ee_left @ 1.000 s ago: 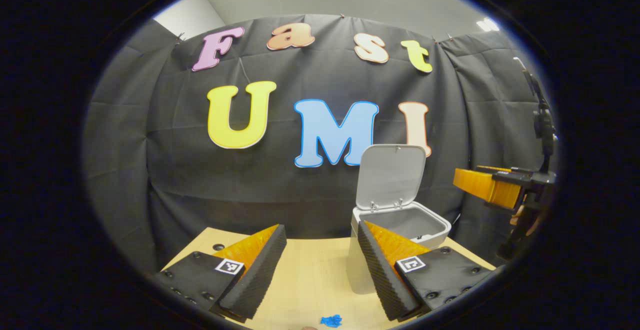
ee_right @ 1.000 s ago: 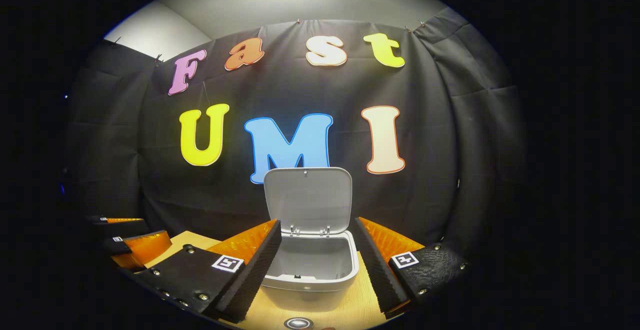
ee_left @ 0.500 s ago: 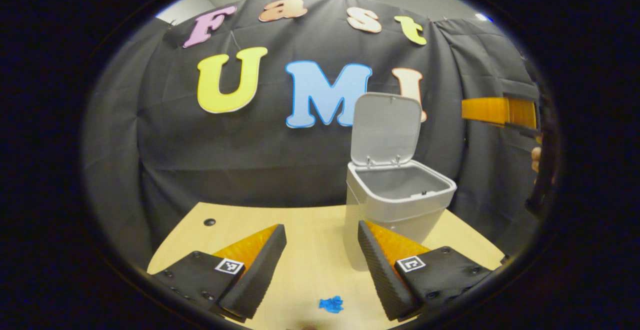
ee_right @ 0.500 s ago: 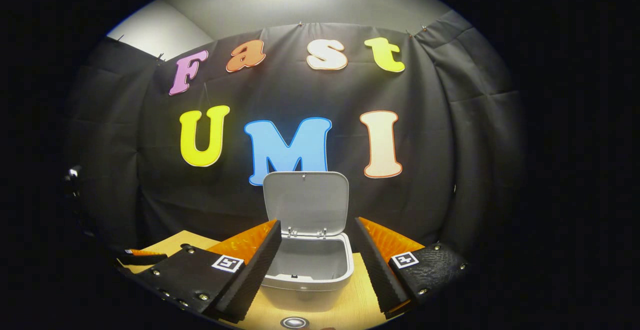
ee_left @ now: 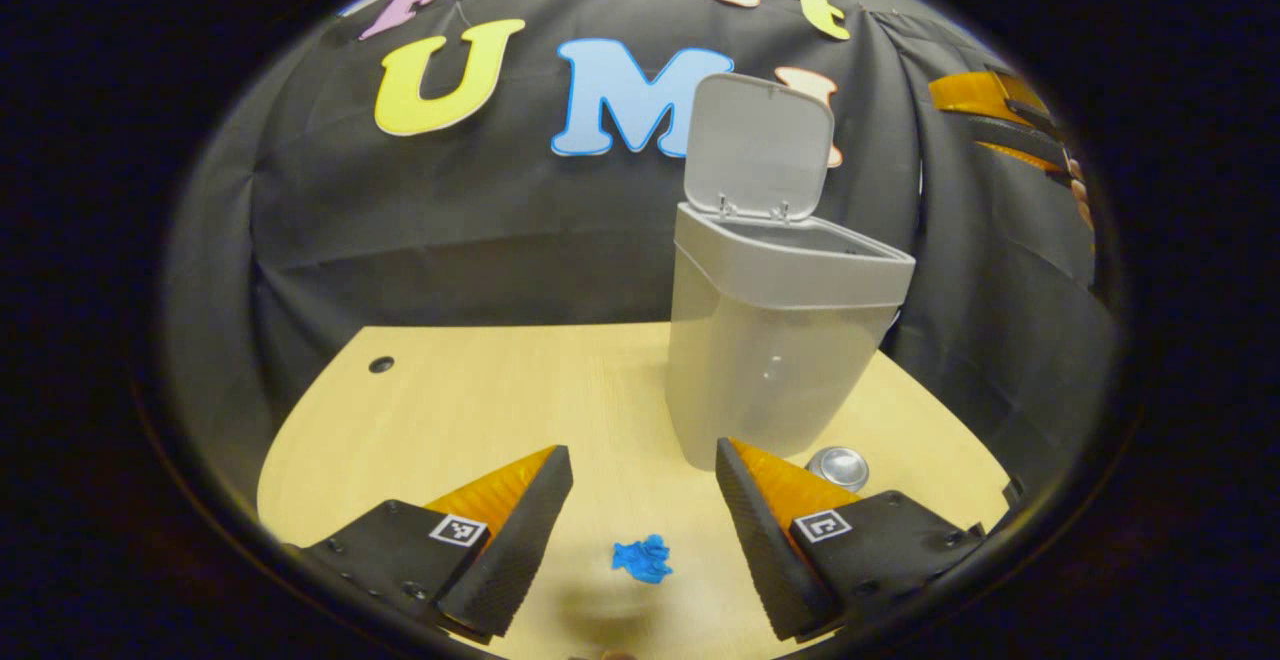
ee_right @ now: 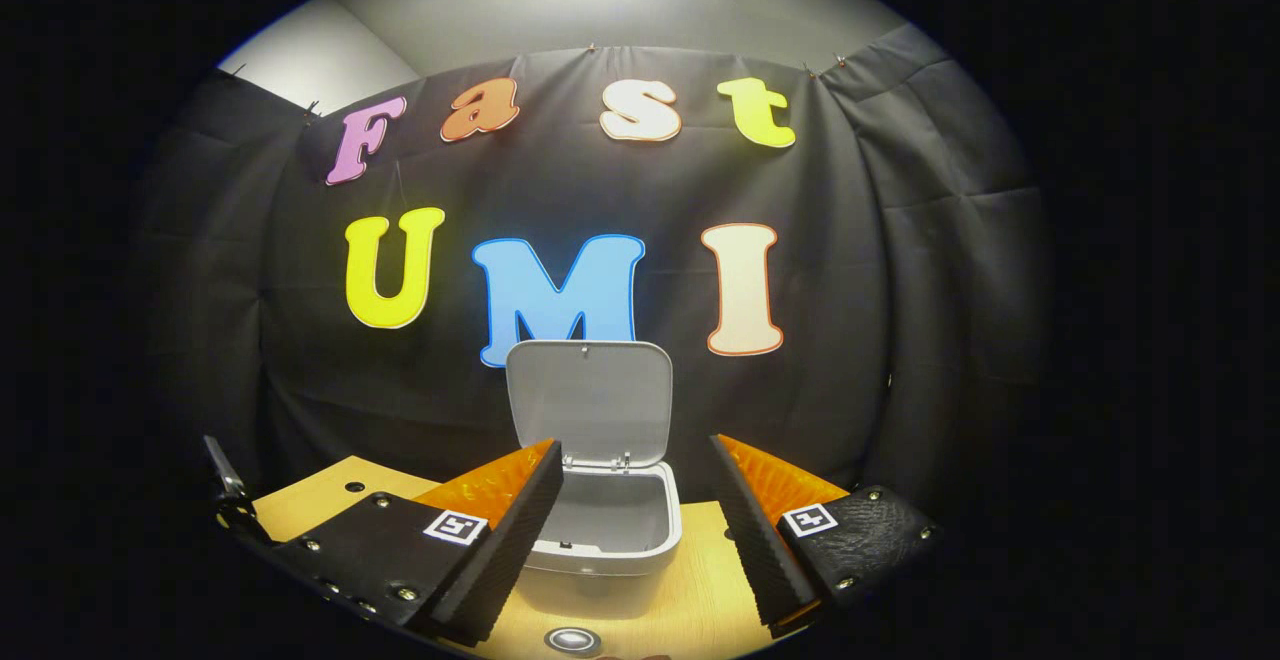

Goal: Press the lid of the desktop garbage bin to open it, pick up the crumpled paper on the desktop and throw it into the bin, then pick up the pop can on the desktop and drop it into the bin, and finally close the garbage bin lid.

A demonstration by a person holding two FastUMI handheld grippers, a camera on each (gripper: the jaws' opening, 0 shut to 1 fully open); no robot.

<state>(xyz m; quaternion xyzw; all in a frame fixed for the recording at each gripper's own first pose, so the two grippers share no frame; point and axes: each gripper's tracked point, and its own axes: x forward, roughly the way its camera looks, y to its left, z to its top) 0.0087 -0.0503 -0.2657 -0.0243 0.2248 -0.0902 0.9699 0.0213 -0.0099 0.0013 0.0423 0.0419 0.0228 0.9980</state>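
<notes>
Matt grey plastic bin (ee_left: pixel 770 360), smooth lid (ee_left: pixel 757 148). Pale wood-grain desktop (ee_left: pixel 480 410). Shiny metal can top (ee_left: pixel 838 465). Crumpled blue paper (ee_left: pixel 642 559). Matt black cloth wall (ee_left: pixel 450 230).

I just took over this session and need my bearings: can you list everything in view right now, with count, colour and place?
garbage bin: one, light grey, standing on the far right part of the table, body upright.
bin lid: one, light grey, hinged at the back edge, standing open.
crumpled paper: one, blue, on the table in front of the open left gripper.
pop can: one, silver top showing, upright on the table close beside the bin's base.
table: one, light wood, with a small dark hole near its far left edge.
left gripper: one, open, low over the table.
right gripper: one, open, held above the table, facing the open bin.
</notes>
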